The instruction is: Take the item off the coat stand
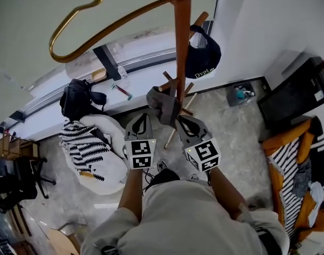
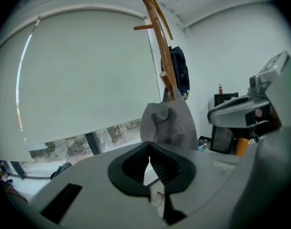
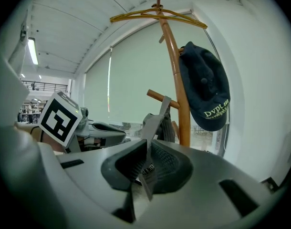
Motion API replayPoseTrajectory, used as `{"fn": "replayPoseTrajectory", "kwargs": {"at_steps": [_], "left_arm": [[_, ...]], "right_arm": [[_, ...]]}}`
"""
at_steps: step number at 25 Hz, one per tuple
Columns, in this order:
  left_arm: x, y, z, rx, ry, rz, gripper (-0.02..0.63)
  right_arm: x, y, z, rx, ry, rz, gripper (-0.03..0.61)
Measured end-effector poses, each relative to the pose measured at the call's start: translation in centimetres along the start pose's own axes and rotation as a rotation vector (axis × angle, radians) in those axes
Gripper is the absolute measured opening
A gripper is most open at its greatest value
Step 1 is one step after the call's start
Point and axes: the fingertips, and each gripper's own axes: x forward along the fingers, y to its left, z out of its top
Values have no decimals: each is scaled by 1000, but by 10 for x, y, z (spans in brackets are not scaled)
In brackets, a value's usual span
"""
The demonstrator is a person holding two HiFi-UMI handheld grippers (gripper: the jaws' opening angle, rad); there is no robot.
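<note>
A wooden coat stand (image 1: 181, 47) rises in front of me, with a navy cap (image 1: 203, 54) hung on a far peg. A small grey bag (image 1: 162, 106) hangs beside the pole between my two grippers. My left gripper (image 1: 145, 119) is shut, and the bag's grey fabric (image 2: 167, 123) rises straight from its jaw tips. My right gripper (image 1: 182, 120) is shut on the bag's grey strap (image 3: 152, 123), which runs up to a wooden peg (image 3: 157, 97) of the coat stand (image 3: 176, 80). The cap (image 3: 205, 87) hangs just right of that pole.
A gold wire hanger arm (image 1: 77, 15) curves out from the stand's top. On the floor lie a white beanbag with striped cloth (image 1: 93, 147) and a black backpack (image 1: 76, 97) on the left. A black box (image 1: 295, 97) and an orange chair (image 1: 281, 179) stand at right.
</note>
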Motion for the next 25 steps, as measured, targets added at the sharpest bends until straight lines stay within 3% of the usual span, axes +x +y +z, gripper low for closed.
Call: {"fn": "replayPoseTrajectory", "kwargs": {"at_steps": [4,5,6,7,14,18,22,25], "left_arm": [[9,12,5,2,1,15,12],[12,14,6,1,8,8,23],[15,15,6,2,19,-7,96],[19,14,7,4,30,-30,148],[44,13,27,-95,-15,-233,211],[57,8,23,-29,21,-364,273],[68,-6,16,85,67,-506,278],[72,-14,18,130,70,-545,278]], "right_arm": [[15,2,1,0,10,10,13],[17,2,2,2,12,16,74],[20,2,1,5,16,22,132],[22,2,0,10,20,27,147],[32,4,-9,35,60,47,153],[37,4,-13,33,76,51,155],[46,7,-18,7,105,70,164],[45,7,-20,7,116,71,164]]}}
